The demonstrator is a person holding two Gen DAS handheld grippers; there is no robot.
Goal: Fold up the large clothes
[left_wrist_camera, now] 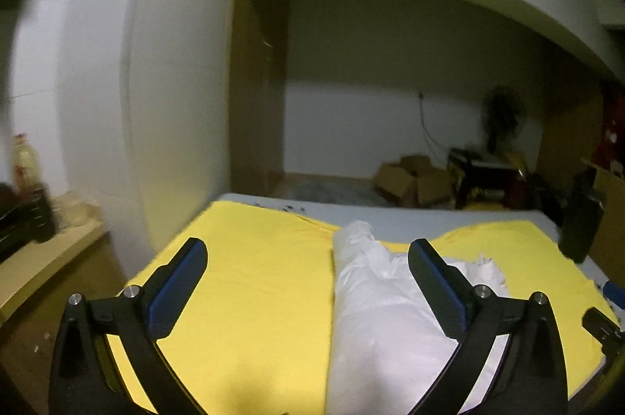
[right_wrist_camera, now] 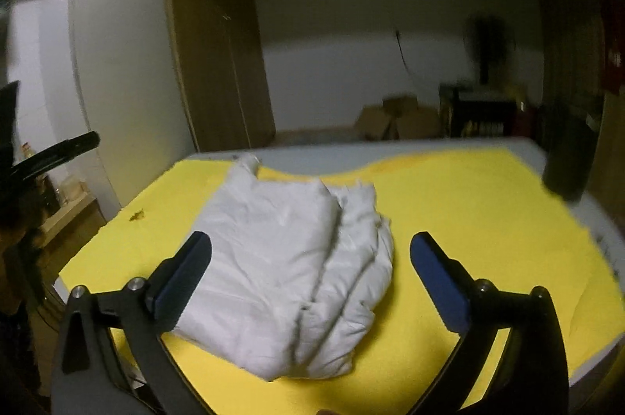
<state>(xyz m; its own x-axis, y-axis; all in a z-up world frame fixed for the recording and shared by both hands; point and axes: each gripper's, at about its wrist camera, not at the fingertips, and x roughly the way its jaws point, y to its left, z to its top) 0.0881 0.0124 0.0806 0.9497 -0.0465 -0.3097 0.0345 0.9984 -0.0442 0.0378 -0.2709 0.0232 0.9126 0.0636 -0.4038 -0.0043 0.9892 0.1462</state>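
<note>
A white padded garment (right_wrist_camera: pixel 297 266) lies folded into a thick bundle on the yellow sheet (right_wrist_camera: pixel 468 212) that covers the table. In the right wrist view my right gripper (right_wrist_camera: pixel 310 245) stands open above its near side, fingers wide apart and touching nothing. In the left wrist view the same garment (left_wrist_camera: pixel 375 313) runs away from me as a long white roll. My left gripper (left_wrist_camera: pixel 306 253) is open above it, one finger over the bare yellow sheet (left_wrist_camera: pixel 250 282) and the other over the cloth. Neither gripper holds fabric.
A dark cylinder (right_wrist_camera: pixel 566 165) stands at the table's far right corner. Cardboard boxes (left_wrist_camera: pixel 410 177) and a dark rack sit on the floor behind the table. A white wall and a low side counter with a bottle (left_wrist_camera: pixel 25 161) flank the left.
</note>
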